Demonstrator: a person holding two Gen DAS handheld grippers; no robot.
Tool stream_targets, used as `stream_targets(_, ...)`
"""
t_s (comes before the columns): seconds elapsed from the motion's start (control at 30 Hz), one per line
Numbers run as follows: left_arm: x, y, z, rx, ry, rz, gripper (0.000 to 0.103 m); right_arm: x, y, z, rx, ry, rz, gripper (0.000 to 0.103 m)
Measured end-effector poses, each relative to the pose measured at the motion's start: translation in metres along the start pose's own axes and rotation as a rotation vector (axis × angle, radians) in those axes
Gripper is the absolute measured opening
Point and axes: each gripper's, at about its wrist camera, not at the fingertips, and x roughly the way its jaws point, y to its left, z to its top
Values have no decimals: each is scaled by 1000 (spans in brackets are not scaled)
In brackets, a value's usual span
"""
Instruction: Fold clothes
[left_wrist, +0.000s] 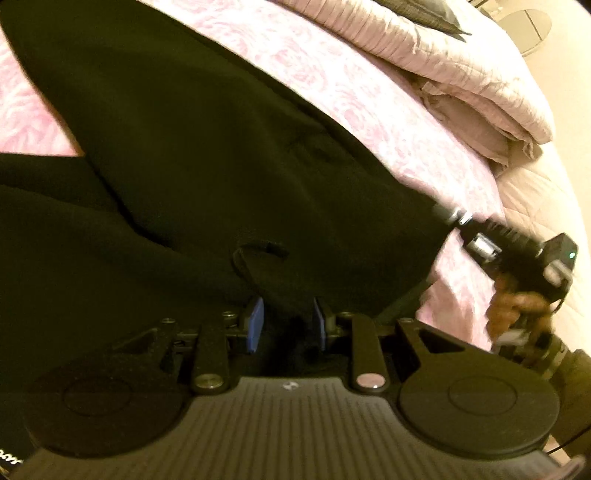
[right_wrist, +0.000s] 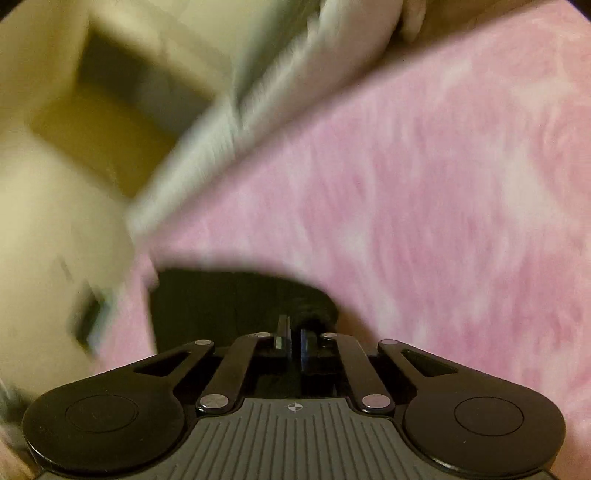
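My 2 grippers pinch the black garment (left_wrist: 221, 155) on the pink blanket (left_wrist: 332, 74): left gripper (left_wrist: 288, 321) bunches its near edge, right gripper (right_wrist: 291, 332) clamps a corner, stretching it taut for folding.

Garment (left_wrist: 184, 166) spread on blanket (left_wrist: 369, 110); folded bedding (left_wrist: 461, 92) behind, at right.

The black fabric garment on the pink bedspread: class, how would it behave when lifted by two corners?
The black fabric garment would probably sag between the left gripper and right gripper, since it already creases. It looks light and unlikely to slide on the fuzzy pink bedspread.
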Motion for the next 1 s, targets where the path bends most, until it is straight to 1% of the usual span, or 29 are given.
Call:
stream_targets(0.03, 3, 0, -1, -4, 7, 4, 23, -8, -7, 4, 66, -71, 4, 2)
stream_targets(0.07, 5, 0, -2, -8, 14, 9, 23, -7, -19, 5, 121, -98, -68, 2)
stream_targets(0.13, 10, -1, -3, -8, 25, 18, 23, 15, -47, 0, 214, 8, -202, 2)
stream_targets(0.2, 13, -2, -6, 9, 32, 29, 23, 17, -55, 1, 251, 11, -163, 3)
stream_targets(0.27, 15, -2, -8, 8, 42, 37, 23, 15, -59, 5, 321, 39, -144, 7)
stream_targets(0.33, 13, -2, -11, 2, 46, 40, 23, -2, -53, 7, 313, 34, -153, 22)
stream_targets(0.37, 12, -2, -12, -1, 48, 41, 23, -11, -50, 8, 309, 31, -157, 27)
stream_targets(0.4, 10, -1, -14, -3, 50, 41, 23, -21, -44, 6, 274, 32, -163, 36)
stream_targets(0.43, 7, -1, -16, -5, 52, 41, 23, -35, -37, 0, 239, 46, -159, 37)
stream_targets(0.53, 3, -1, -22, -12, 63, 40, 23, -58, -20, -36, 215, 209, -98, 37)
stream_targets(0.57, 0, 0, -24, -16, 67, 41, 23, -63, -17, -53, 224, 271, -87, 37)
stream_targets(0.67, -7, 1, -34, -32, 72, 41, 23, -75, -8, -109, 285, 434, -74, 37)
stream_targets(0.7, -10, 2, -37, -37, 71, 39, 23, -78, -7, -126, 320, 467, -74, 37)
stream_targets(0.9, -21, 10, -48, -74, 57, 21, 23, -68, -6, -180, 515, 418, -54, 37)
stream_targets(0.93, -22, 11, -49, -77, 55, 19, 23, -67, -3, -183, 518, 411, -56, 32)
stream_targets(0.97, -24, 13, -50, -79, 54, 19, 23, -65, 5, -181, 470, 419, -86, 22)
stream_targets(1.0, -25, 14, -51, -79, 52, 19, 23, -63, 13, -179, 419, 428, -119, 10)
